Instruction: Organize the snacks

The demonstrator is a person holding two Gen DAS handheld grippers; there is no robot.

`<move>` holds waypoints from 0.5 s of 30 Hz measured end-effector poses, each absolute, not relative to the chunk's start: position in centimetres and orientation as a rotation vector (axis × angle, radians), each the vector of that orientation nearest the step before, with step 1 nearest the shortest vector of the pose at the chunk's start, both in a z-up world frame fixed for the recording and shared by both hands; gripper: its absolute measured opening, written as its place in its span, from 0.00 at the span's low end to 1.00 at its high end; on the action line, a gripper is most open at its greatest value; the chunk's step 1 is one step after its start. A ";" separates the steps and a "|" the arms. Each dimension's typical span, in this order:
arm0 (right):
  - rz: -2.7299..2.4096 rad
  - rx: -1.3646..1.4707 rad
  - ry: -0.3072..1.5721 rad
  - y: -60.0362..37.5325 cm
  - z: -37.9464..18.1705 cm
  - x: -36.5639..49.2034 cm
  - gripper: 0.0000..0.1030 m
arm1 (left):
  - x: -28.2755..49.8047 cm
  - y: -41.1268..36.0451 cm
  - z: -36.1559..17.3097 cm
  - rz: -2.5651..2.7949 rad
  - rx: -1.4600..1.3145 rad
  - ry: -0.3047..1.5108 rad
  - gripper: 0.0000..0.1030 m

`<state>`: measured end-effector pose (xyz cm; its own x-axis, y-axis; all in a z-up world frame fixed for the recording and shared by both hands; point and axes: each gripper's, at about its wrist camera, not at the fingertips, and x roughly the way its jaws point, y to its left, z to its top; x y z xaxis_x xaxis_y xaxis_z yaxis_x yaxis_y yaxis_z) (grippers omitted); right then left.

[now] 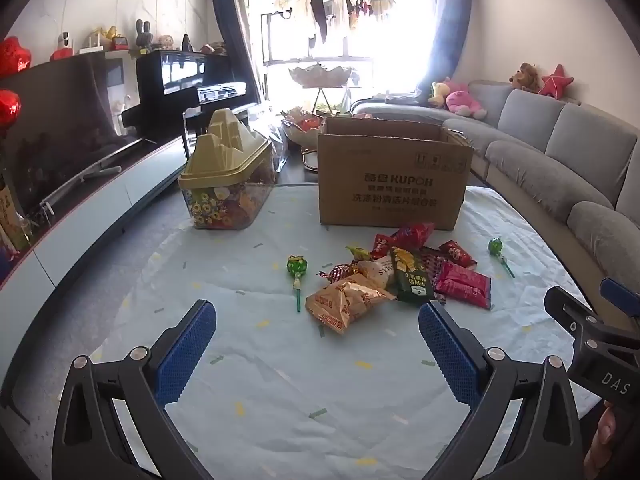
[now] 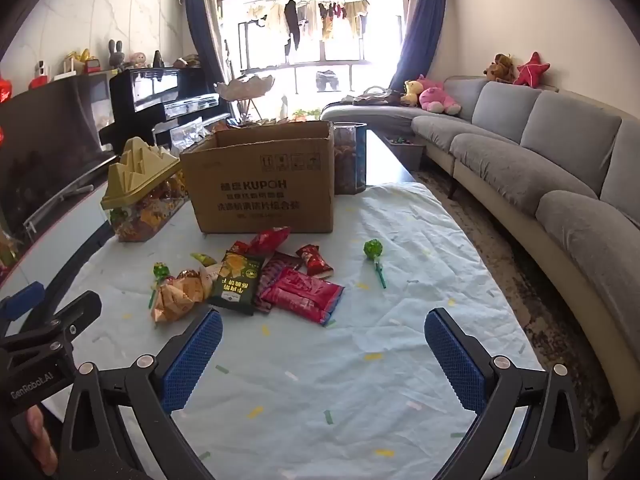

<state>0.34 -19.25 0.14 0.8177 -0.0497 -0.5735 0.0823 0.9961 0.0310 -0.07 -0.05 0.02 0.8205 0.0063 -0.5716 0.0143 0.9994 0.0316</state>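
A pile of snack packets lies on the pale blue tablecloth [image 1: 280, 380]: an orange bag [image 1: 344, 304], a dark green packet [image 1: 410, 276], pink packets [image 1: 464, 284] and red ones [image 1: 412, 236]. One green lollipop [image 1: 297, 270] lies left of the pile, another [image 1: 496, 248] to its right. An open cardboard box [image 1: 394, 180] stands behind the pile. My left gripper [image 1: 316, 320] is open and empty, just short of the orange bag. My right gripper [image 2: 324, 328] is open and empty, near the pink packets [image 2: 304, 294]. The box [image 2: 264, 184] and the right lollipop [image 2: 373, 250] show there too.
A clear candy container with a yellow mountain-shaped lid [image 1: 226, 184] stands left of the box. A tall snack jar [image 2: 350, 160] stands right of the box. A grey sofa [image 2: 540, 168] runs along the right, a TV cabinet [image 1: 92, 208] along the left.
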 end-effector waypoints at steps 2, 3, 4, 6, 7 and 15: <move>-0.070 0.057 0.607 -19.3 0.1 0.3 1.00 | -0.1 0.1 0.0 -0.011 0.035 0.613 1.00; -0.069 0.056 0.612 -19.4 0.1 0.3 1.00 | 0.0 0.1 0.1 -0.015 0.029 0.617 1.00; -0.069 0.057 0.611 -19.4 0.1 0.4 1.00 | 0.1 0.1 0.2 -0.018 0.025 0.620 1.00; -0.069 0.058 0.609 -19.5 0.1 0.4 1.00 | -0.1 0.4 0.2 -0.016 0.024 0.617 1.00; -0.069 0.059 0.608 -19.5 0.0 0.4 1.00 | -0.1 0.5 0.1 -0.017 0.026 0.615 1.00; -0.064 0.069 0.612 -19.6 -0.1 0.4 1.00 | 0.0 0.0 0.2 -0.014 0.034 0.612 1.00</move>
